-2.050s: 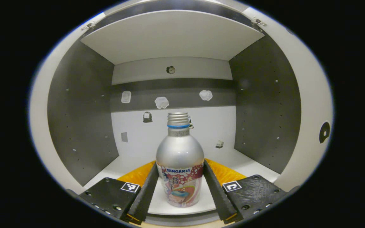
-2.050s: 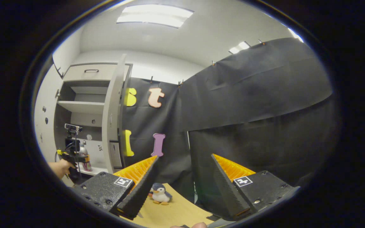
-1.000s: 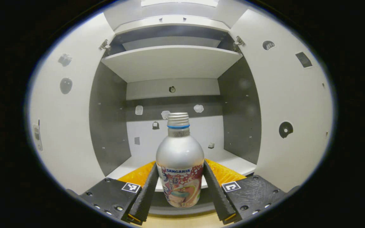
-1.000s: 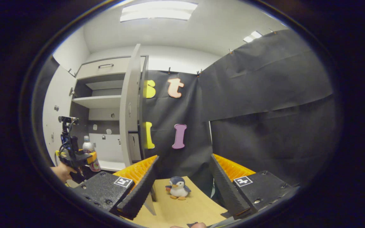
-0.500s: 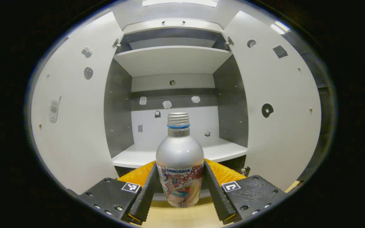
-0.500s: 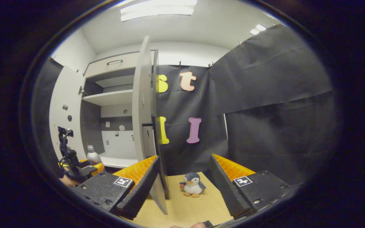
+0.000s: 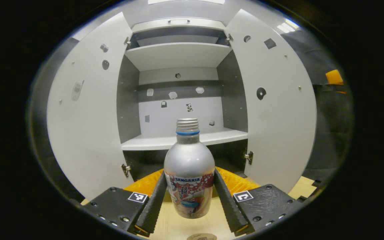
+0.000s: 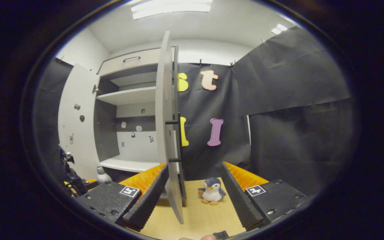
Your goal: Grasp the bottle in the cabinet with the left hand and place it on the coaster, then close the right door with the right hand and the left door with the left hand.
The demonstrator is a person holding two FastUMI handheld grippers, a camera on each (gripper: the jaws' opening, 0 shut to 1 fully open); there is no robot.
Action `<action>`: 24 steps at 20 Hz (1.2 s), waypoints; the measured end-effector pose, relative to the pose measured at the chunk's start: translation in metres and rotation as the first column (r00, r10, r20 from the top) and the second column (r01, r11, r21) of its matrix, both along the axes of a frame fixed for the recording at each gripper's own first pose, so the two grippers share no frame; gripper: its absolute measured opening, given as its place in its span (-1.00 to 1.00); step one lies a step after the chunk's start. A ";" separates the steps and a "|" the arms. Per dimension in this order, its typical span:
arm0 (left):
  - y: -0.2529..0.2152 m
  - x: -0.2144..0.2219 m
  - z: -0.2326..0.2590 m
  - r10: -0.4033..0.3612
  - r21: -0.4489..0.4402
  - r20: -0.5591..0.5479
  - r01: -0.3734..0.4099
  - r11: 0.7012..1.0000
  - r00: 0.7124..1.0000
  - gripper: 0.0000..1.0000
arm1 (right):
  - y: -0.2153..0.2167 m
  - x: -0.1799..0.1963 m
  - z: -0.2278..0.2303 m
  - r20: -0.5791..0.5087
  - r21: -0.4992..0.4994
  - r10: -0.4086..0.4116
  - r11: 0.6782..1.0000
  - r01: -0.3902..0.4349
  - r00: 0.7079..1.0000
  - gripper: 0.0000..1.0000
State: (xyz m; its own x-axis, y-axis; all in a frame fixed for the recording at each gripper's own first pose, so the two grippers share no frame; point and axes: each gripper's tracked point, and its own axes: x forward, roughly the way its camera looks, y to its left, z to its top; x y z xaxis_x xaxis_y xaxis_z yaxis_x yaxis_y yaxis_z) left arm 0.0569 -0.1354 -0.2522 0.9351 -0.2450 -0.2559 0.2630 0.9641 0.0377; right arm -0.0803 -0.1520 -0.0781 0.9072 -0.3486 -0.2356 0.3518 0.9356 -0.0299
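Bottle [image 7: 189,166]: one brand word legible, "SANGARIA", white capitals on a blue band at the top of its printed wrap, below the bare silver shoulder. Smaller vertical print beneath that word too small to read. Square black-and-white tags on left claw [image 7: 189,203]: patterns, no text.

The left tongs [image 7: 189,200] clamp the bottle [image 7: 189,170] upright before the open cabinet [image 7: 178,56].
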 end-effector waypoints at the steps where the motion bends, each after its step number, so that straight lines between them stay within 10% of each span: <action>1: 0.002 -0.005 -0.004 0.003 0.005 -0.005 -0.003 1.000 1.000 0.65 | 0.002 0.002 -0.003 -0.005 -0.001 0.007 1.000 -0.007 1.000 1.00; 24: -0.003 -0.084 -0.161 -0.076 0.040 -0.230 0.087 0.995 0.970 0.57 | 0.047 0.014 -0.042 -0.175 -0.019 0.048 0.998 -0.052 0.983 1.00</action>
State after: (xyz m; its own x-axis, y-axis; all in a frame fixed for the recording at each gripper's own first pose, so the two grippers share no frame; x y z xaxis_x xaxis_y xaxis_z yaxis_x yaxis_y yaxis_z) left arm -0.0273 -0.1379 -0.4136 0.8283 -0.3000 -0.4733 0.3479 0.9374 0.0146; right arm -0.0667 -0.1049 -0.1199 0.8694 -0.3107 -0.3843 0.2916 0.9503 -0.1086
